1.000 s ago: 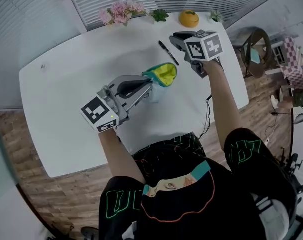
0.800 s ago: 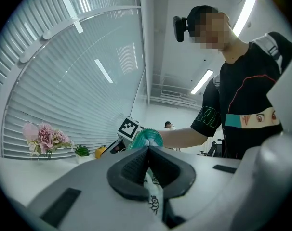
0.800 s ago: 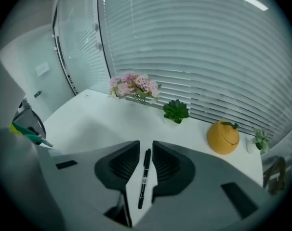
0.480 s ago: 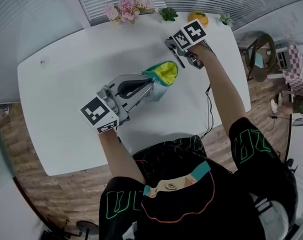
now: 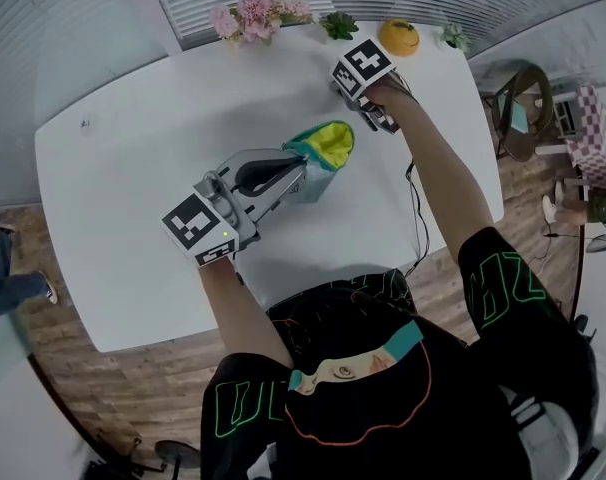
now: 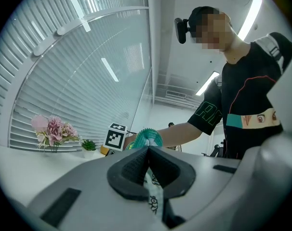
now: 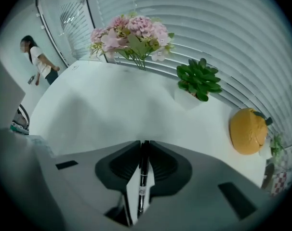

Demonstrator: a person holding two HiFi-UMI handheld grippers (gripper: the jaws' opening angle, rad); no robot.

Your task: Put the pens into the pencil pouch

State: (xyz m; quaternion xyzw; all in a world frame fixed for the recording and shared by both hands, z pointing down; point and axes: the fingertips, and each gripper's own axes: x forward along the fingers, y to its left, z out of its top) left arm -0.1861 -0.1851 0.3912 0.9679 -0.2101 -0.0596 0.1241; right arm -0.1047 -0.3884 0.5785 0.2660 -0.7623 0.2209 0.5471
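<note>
Right gripper (image 7: 143, 146) lower over white table (image 5: 133, 168)

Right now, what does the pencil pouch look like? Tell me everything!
The pencil pouch is soft fabric: teal outside with a toothed zipper rim, yellow-green inside, pale printed cloth lower down. Its mouth gapes open. It stands on the white table, and the fingers of the left gripper are shut on its edge.
</note>
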